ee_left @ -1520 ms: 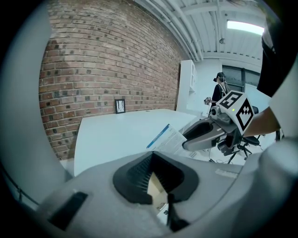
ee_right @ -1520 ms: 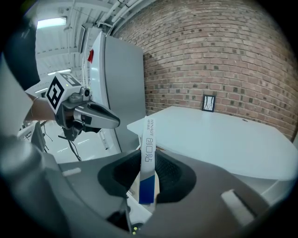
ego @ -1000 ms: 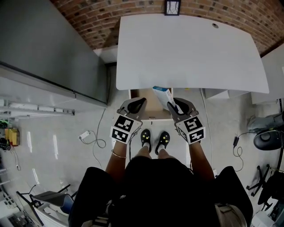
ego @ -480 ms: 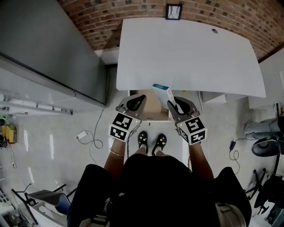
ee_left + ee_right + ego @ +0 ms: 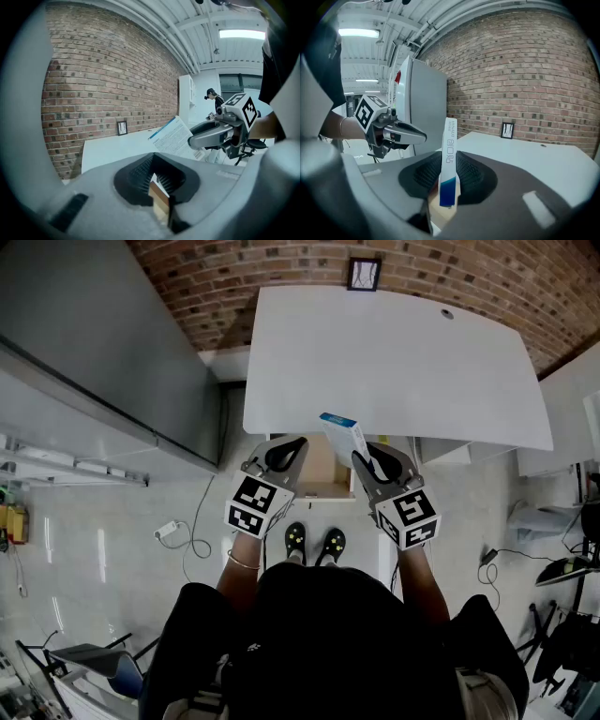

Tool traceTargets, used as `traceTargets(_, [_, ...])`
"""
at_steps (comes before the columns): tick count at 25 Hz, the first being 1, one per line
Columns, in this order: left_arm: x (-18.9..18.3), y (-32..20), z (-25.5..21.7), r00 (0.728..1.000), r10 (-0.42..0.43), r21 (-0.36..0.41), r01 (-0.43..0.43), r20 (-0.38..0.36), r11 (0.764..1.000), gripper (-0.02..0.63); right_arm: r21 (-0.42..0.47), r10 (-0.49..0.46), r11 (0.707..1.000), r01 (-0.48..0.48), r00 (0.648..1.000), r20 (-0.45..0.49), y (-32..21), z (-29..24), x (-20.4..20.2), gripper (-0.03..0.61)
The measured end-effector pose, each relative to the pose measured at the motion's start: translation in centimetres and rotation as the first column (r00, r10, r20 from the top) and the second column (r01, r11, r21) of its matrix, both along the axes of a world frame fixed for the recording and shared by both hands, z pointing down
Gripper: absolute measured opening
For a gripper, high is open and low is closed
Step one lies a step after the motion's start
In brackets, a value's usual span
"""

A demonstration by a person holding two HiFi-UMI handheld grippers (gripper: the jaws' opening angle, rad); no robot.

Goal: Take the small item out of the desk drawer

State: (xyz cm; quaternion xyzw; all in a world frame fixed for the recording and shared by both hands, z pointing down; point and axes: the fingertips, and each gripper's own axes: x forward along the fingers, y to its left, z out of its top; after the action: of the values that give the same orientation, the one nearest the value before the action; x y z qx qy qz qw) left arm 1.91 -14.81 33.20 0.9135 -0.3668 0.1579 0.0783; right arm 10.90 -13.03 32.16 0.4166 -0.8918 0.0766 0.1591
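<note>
Above one open drawer (image 5: 323, 472), the right tool (image 5: 372, 461) grips one box (image 5: 343, 435); left tool (image 5: 287, 454) closed.

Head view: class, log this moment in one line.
left gripper: shut, empty | right gripper: shut on box | box: upright, clear of open drawer

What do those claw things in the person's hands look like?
Both the left claw and right claw are grey with black ribbed pads. Each carries a cube of black-and-white square markers. A thin bracelet circles the left wrist; the top is black.
</note>
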Motion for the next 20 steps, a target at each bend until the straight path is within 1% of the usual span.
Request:
traceTargets(7, [1.0, 0.3, -1.8, 0.999, 0.015, 0.024, -0.014, -0.034, 1.0, -0.002, 0.044, -0.001, 0.999, 0.0, 1.0, 0.026, 0.8, -2.4, 0.8, 0.107])
traceTargets(10, [0.7, 0.2, -2.8, 0.998, 0.016, 0.045, -0.013, -0.057, 0.999, -0.002, 0.06, -0.001, 0.998, -0.001, 0.999, 0.033, 0.8, -3.3, 0.4, 0.107])
traceTargets(15, [0.6, 0.2, -3.3, 0.997, 0.008, 0.051, -0.005, -0.071, 0.999, -0.002, 0.082, 0.006, 0.997, -0.011, 0.998, 0.062, 1.1, -4.7, 0.7, 0.107])
traceTargets(20, [0.4, 0.2, -4.2, 0.996, 0.026, 0.061, -0.021, -0.083, 0.998, -0.002, 0.103, 0.018, 0.994, -0.026, 0.997, 0.074, 1.2, -6.1, 0.5, 0.107])
